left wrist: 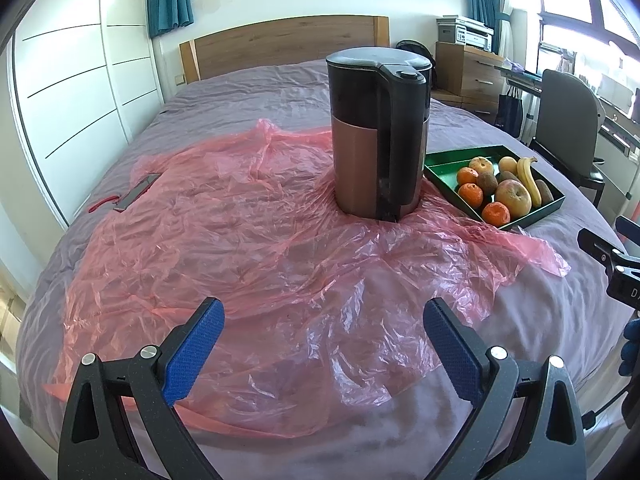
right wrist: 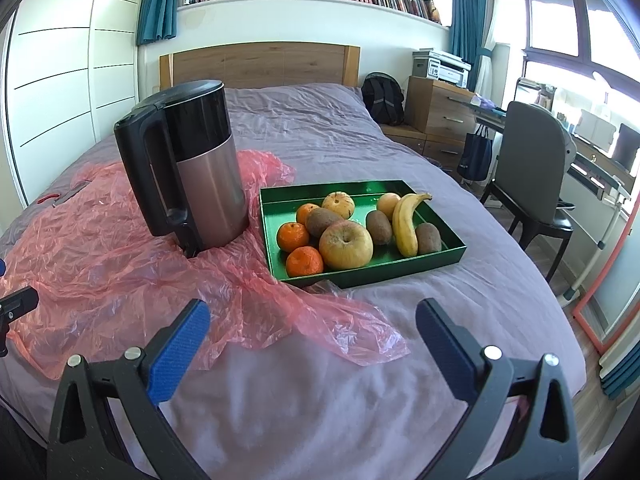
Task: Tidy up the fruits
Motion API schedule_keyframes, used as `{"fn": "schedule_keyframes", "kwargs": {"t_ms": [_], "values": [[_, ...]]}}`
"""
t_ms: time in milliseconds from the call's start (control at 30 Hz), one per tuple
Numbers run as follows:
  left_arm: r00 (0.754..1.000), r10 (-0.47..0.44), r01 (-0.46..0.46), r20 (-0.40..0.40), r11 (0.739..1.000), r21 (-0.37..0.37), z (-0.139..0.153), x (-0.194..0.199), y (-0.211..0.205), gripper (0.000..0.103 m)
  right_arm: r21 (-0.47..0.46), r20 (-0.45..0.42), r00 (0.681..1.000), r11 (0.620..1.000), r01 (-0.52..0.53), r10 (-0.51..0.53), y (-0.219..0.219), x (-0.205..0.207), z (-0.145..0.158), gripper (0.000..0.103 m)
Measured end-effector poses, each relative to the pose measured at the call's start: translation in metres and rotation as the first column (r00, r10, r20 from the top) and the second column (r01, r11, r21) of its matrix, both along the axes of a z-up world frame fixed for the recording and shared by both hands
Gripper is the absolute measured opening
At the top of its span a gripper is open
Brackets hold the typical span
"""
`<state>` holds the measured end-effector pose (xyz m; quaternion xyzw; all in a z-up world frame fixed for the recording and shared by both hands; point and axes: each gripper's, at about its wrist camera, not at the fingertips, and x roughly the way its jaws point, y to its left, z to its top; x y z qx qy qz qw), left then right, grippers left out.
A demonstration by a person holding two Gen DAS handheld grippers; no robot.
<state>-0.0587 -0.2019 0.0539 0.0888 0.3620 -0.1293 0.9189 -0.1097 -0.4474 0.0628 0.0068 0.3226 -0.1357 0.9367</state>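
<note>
1. Right wrist view: the green tray (right wrist: 440,254) lies on the bed (right wrist: 320,380), ahead of the right gripper (right wrist: 312,330) and a little above its centre line; the fruit sits inside it, with nothing between tongs and tray but bare sheet and a fringe of pink plastic sheet (right wrist: 120,264)
2. Left wrist view: the same tray is off to the right, beyond the kettle (left wrist: 378,136), so the right hand is judged nearer and better placed
3. The banana (right wrist: 406,222) runs its long axis away from the camera, roughly in line with the reach; a grip across its width looks natural
4. Both tongs are spread wide and empty: the left gripper (left wrist: 322,334) hovers over the plastic
5. Count: three mandarins (right wrist: 304,261), one large apple (right wrist: 346,245), three kiwis (right wrist: 379,227), one banana, two pale yellowish round fruits at the back (right wrist: 338,205); one kettle, one tray
</note>
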Motion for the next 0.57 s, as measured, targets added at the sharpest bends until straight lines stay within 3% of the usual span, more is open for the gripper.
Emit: {"fn": "schedule_keyframes", "kwargs": {"t_ms": [567], "values": [[1.000, 0.005, -0.005, -0.009, 1.000, 0.002, -0.0005, 0.0048, 0.0018, 0.098, -0.006, 0.003, 1.000, 1.000, -0.003, 0.003, -0.0001, 0.0065, 0.0078, 0.103]]}}
